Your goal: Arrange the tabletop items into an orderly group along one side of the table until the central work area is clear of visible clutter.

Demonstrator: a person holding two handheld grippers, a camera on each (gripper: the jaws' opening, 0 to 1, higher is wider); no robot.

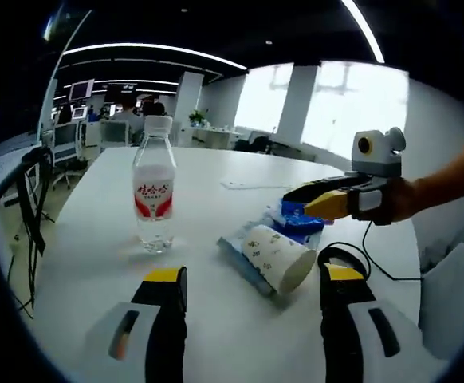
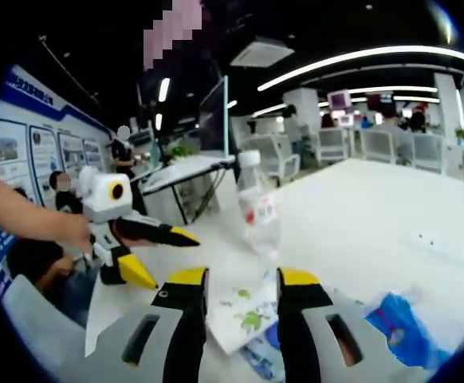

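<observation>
Yellow-tipped left claw (image 1: 252,287) seen spread wide, jaws apart above the white surface (image 1: 216,167), gripping nothing. Right claw (image 2: 240,283) noted with jaws narrowed about the paper cup (image 2: 244,311); contact not certain, so grip state cannot be told. Same right claw spotted in left gripper view (image 1: 316,199), reaching over the blue packet (image 1: 300,219). Cup (image 1: 276,255) found lying on its side, resting on a flat patterned pack (image 1: 236,255), just beside the blue packet. Water bottle (image 1: 154,187) recorded upright, near the pile but apart from it. Black cable (image 1: 367,255) trailing at the surface's edge. Step judged: gathering the central pile, cup first. Next move likely needs a firm pinch on the cup, then carrying toward one edge.
</observation>
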